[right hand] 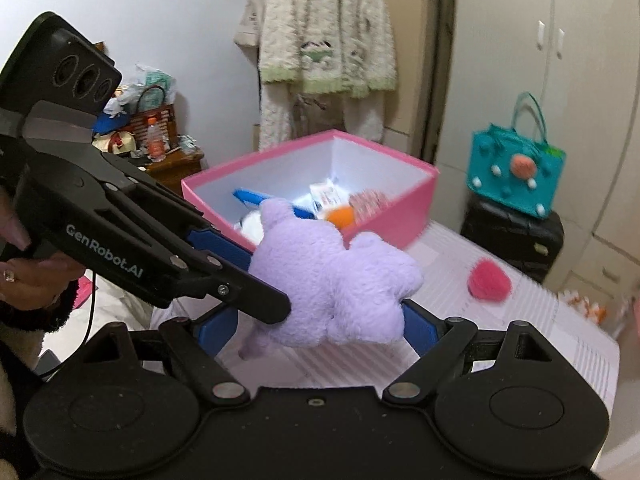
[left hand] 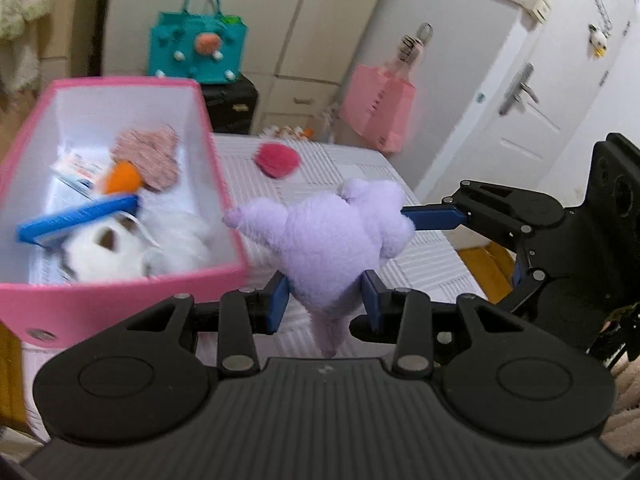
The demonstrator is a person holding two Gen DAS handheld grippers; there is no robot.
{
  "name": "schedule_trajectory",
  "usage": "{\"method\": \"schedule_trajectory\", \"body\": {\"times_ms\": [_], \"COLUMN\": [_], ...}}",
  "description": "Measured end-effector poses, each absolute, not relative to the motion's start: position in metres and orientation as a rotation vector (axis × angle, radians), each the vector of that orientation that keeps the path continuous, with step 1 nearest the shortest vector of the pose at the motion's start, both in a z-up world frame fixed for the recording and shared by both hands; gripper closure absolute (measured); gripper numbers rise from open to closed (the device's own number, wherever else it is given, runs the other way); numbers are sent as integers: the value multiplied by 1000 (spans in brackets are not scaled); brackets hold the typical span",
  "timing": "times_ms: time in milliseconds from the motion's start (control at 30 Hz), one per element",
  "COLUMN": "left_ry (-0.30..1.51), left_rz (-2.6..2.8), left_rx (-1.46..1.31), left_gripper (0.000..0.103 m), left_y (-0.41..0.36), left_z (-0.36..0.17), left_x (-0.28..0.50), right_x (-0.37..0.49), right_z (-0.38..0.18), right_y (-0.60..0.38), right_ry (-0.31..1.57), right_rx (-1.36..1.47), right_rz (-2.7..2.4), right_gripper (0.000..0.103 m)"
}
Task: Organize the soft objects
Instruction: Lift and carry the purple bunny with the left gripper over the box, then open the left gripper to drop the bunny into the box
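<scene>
The left gripper [left hand: 326, 300] is squeezed tight on the thin bottom part of the purple plush toy [left hand: 336, 236]; the right gripper [right hand: 318, 330] is spread wide, and its blue pads hug the fat sides of the same toy, so the toy is held by both. The toy is kept up in the air, just beside the near wall of the pink box [left hand: 120, 288], not yet over it. To do this step well, the toy should be lifted above the pink rim and carried over the white inside; both grips should be kept on until the toy is right above the white plush toy [left hand: 116, 248] already lying there; then both can be let go together. The rim should not be bumped, or the box may be pushed. A small pink fluffy thing [left hand: 277, 159] is left lying on the bed cover [left hand: 420, 264], behind the toy.
</scene>
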State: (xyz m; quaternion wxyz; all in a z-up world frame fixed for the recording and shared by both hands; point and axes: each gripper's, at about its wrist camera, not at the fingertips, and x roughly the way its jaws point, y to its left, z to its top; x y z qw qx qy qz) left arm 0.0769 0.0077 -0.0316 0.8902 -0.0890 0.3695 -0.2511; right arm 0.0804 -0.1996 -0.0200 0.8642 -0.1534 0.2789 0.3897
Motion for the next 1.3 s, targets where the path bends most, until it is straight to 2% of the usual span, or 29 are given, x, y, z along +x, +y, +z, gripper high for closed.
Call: {"method": "schedule_trajectory", "body": {"times_ms": [300, 600, 1033, 1133, 1200, 1300], "left_ry": [742, 876, 985, 954, 929, 892], "left_rz": [-403, -336, -363, -348, -329, -318], "left_rx": [-183, -274, -447, -413, -390, -342], "left_gripper": [64, 64, 64, 56, 43, 43], "left_y": [57, 85, 97, 97, 99, 100], "left_z": [-20, -45, -74, -69, -65, -58], "left_x": [113, 179, 214, 208, 203, 193], "right_x": [130, 192, 207, 202, 197, 191], "right_z": [-10, -20, -27, -26, -25, -22], "right_y": [-144, -92, -72, -77, -84, -94], "right_ry": [554, 624, 634, 601, 580, 572], "right_rx": [-358, -554, -799, -807, -797, -752], "right_rz": [897, 968, 996, 955, 942, 926], "right_gripper": [13, 13, 11, 10, 10, 10]}}
